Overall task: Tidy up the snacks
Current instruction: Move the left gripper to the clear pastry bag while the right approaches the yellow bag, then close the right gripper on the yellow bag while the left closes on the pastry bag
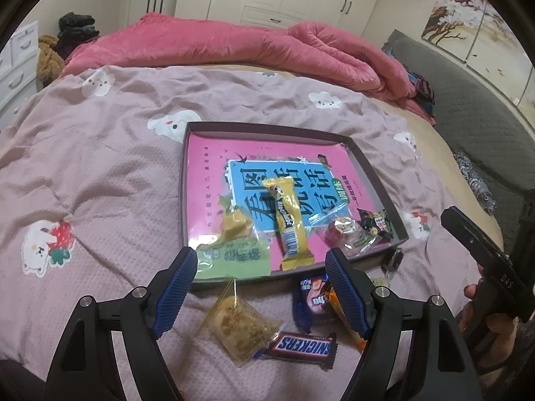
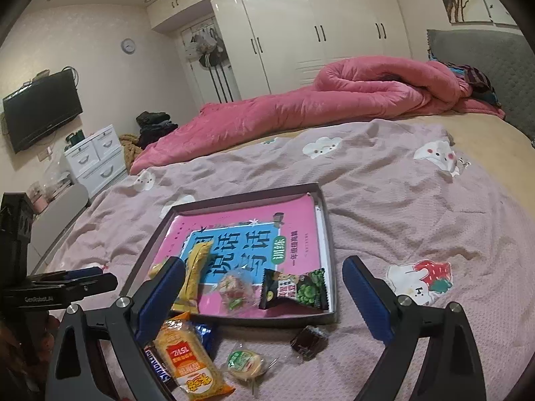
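A bedroom, seen from two handheld grippers held over a bed. The bed is covered by a dusty-pink waffle-textured quilt [image 1: 100, 173] printed with white cartoon animals; a rumpled salmon-pink padded duvet [image 2: 334, 100] lies behind it, before glossy cream wardrobe doors [image 2: 317, 30]. A black flat television [image 2: 41, 108] hangs on the left wall above white drawers [image 2: 95, 158].

On the quilt sits a shallow dark cardboard tray [image 1: 367, 173] lined with a glossy pink and blue booklet [image 2: 234, 234]. Inside it lie a long yellow bar wrapper [image 1: 289, 220], a green-labelled clear packet [image 1: 234, 250], a crinkly clear packet with red contents [image 2: 235, 289] and a black and green snack sachet [image 2: 294, 289].

Loose on the quilt just outside the tray's near edge are a clear packet of golden cake [image 1: 237, 327], a brown Snickers bar [image 1: 301, 347], a dark blue wrapper [image 1: 309, 300], an orange noodle-like packet [image 2: 187, 361], a round green-topped cake [image 2: 245, 362] and a small dark brown sweet [image 2: 307, 337].

The left gripper [image 1: 260, 287] is spread wide, blue ribbed pads apart, gripping nothing. The right gripper [image 2: 264, 295] is likewise spread, empty, above the tray's near edge.
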A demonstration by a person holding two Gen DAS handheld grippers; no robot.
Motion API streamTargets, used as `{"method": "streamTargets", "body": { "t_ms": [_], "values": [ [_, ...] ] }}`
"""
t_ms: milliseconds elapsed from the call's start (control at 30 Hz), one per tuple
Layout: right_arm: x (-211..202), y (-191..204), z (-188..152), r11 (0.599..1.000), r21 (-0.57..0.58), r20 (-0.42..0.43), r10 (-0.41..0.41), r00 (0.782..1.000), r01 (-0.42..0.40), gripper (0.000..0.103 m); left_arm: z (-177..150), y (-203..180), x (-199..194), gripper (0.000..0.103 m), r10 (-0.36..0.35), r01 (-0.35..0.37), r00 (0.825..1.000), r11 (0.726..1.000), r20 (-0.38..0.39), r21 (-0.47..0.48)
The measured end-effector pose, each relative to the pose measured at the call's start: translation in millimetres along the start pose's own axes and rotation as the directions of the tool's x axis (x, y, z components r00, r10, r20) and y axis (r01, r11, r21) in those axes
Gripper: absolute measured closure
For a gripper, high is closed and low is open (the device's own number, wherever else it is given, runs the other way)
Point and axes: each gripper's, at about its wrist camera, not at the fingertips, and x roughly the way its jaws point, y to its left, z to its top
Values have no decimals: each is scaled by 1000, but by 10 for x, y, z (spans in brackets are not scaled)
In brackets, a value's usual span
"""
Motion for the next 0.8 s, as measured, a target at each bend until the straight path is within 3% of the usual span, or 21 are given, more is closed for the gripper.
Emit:
{"method": "streamTargets", "body": {
  "t_ms": [333,800],
  "values": [
    [-27,116,-70,999,-26,-30,26,999,-27,8,-55,64,-45,23,10,-11,1000,1000,-14,-16],
    [69,496,-324,983,-149,-165,80,983,-105,8,-258,206,44,23,11,-21,994,995,-105,-93]
  ]
}}
